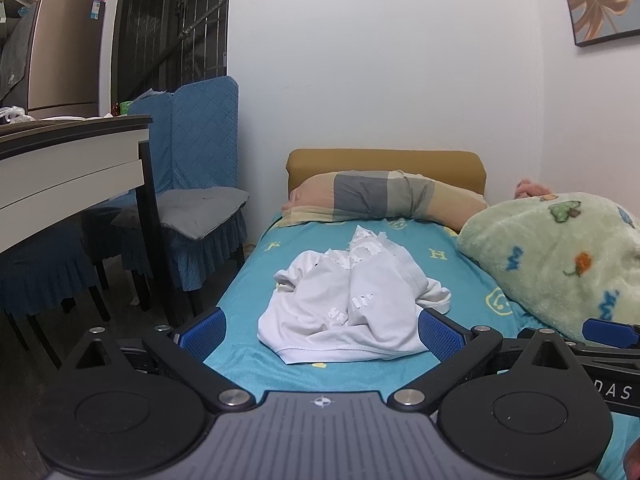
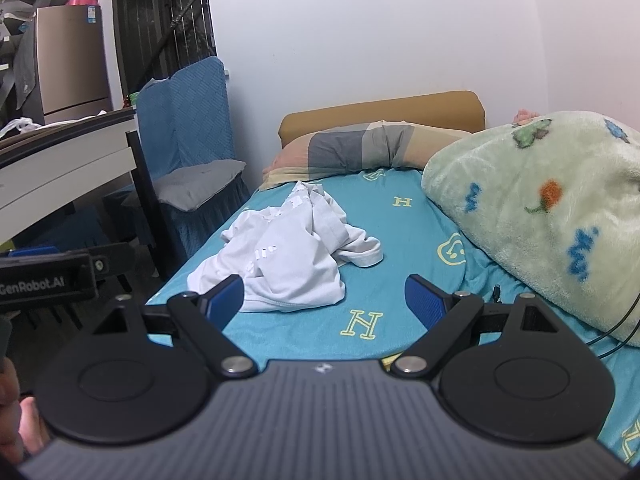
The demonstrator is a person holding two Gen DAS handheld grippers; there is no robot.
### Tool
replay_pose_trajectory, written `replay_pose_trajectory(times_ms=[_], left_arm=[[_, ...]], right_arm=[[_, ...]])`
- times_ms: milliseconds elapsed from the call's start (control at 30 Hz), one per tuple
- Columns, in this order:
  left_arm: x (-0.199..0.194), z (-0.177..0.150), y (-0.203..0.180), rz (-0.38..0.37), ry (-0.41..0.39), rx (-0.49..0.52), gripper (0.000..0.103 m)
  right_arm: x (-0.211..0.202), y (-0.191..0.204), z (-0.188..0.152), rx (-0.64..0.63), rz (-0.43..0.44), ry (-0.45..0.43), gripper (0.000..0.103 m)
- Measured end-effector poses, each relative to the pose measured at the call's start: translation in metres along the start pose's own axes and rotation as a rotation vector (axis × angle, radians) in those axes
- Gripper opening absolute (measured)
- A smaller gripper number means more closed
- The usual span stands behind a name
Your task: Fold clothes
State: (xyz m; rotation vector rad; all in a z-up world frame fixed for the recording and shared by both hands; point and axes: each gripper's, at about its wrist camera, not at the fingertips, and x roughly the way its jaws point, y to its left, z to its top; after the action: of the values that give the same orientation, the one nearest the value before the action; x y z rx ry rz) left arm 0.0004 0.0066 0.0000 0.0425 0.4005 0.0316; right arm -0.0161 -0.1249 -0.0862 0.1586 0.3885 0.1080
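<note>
- A bed (image 1: 248,280) with a teal patterned sheet.
- A crumpled white garment (image 1: 352,300) lies mid-bed, nearer the left edge.
- A striped pillow (image 1: 384,198) rests at the head edge.
- A green fleece blanket (image 1: 560,256) lies heaped along the right edge.

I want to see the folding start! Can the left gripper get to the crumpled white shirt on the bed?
Probably yes. The left gripper is open, and the white shirt lies on the bed sheet right ahead of it, its hem showing between the blue fingers. Nothing lies between them.
</note>
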Motion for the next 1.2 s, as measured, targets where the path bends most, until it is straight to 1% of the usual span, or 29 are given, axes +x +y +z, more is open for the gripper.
replay_pose_trajectory(times_ms=[267,600,1033,1200], left_arm=[[0.002,0.0,-0.001,0.007,0.003,0.003,0.103],[-0.001,-0.001,-0.001,-0.005,-0.009,0.007,0.103],[-0.001,0.002,0.001,-0.003,-0.007,-0.013,0.103],[-0.004,0.004,0.001,-0.004,-0.018,-0.002,0.103]], right_arm=[[-0.001,-0.002,0.002,0.009,0.003,0.003,0.089],[-0.001,-0.009,0.007,0.045,-0.001,0.01,0.089],[0.001,-0.013,0.008,0.04,-0.015,0.014,0.089],[0.003,-0.011,0.003,0.028,-0.013,0.007,0.089]])
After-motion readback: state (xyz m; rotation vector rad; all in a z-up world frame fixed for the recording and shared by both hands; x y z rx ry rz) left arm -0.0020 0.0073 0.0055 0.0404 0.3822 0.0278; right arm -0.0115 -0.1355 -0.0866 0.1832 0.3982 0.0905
